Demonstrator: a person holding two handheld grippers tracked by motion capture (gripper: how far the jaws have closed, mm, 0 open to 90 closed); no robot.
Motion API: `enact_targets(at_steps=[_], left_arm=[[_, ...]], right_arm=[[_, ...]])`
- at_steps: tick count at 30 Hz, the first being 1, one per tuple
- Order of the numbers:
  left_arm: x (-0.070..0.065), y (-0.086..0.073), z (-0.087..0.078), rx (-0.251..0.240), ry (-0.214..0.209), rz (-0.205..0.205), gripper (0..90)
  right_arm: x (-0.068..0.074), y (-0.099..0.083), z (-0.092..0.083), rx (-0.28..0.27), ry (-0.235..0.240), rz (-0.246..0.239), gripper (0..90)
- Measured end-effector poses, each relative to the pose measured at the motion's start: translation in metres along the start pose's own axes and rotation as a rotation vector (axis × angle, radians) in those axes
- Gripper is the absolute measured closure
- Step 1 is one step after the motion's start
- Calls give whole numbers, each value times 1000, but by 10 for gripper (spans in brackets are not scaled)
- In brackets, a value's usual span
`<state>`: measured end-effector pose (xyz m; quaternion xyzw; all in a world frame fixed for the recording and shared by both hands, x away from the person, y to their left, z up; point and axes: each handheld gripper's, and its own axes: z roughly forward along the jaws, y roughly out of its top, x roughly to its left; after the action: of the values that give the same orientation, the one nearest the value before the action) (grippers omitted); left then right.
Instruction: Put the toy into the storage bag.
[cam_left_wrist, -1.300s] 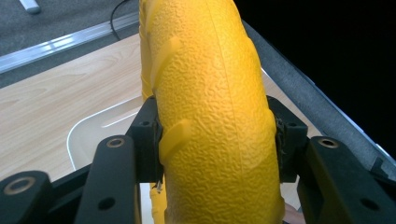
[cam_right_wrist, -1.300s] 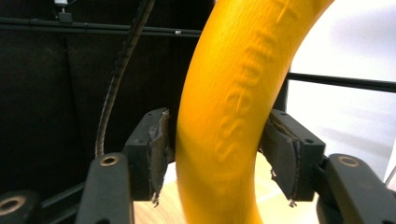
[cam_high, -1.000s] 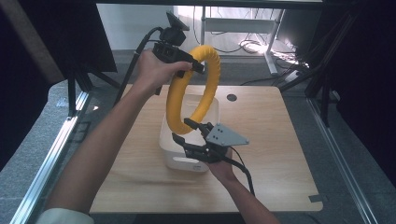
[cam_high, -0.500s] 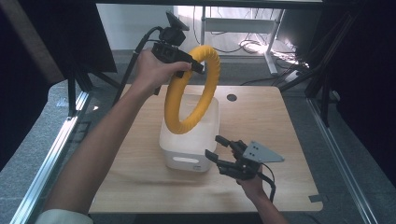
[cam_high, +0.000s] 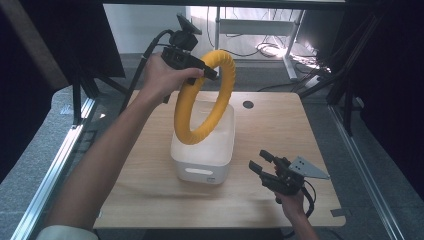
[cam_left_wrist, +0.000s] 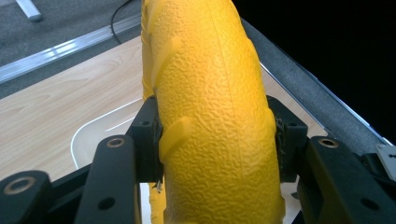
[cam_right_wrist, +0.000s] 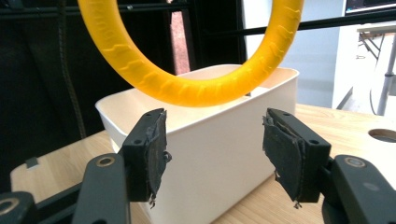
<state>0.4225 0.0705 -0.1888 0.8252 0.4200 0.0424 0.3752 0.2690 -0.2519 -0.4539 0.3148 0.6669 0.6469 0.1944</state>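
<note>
High view, centre frame: left gripper (cam_high: 200, 67) clamped on ring (cam_high: 204, 97), held upright above bin (cam_high: 206, 150), likely for lowering in. Lower right: right gripper (cam_high: 266, 167) apart, idle.

Right gripper (cam_high: 264, 163) is pulling away from the white bin (cam_high: 204, 150): a second ago it was touching the bin's near right corner and reaching toward the yellow ring (cam_high: 205, 95), now it is sitting well clear to the bin's right, near the table's front edge, jaws spread with nothing between them. Left gripper (cam_high: 200, 67), clamped on the ring's top, is lifting it a bit; the ring's bottom is now hanging just above the bin's rim and is swinging slightly toward the bin's far side.
</note>
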Motion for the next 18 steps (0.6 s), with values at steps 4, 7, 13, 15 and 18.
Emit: enact_targets(at_steps=[4,7,13,15,18], left_arm=[[-1,-1,1,9,-3,8,488],[-2,-2,1,11,2,15,488],[-1,-6,5,20,2,24,488],[0,-9,7,21,-1,24,488],[2,-13,12,29,-2,28,488]], right_arm=[[-3,-1,1,6,-6,0,397],[-6,-3,1,10,-11,6,397],[-9,-4,1,12,-20,13,396],[-10,-4,0,11,-23,21,396],[-11,-5,0,11,-30,21,395]])
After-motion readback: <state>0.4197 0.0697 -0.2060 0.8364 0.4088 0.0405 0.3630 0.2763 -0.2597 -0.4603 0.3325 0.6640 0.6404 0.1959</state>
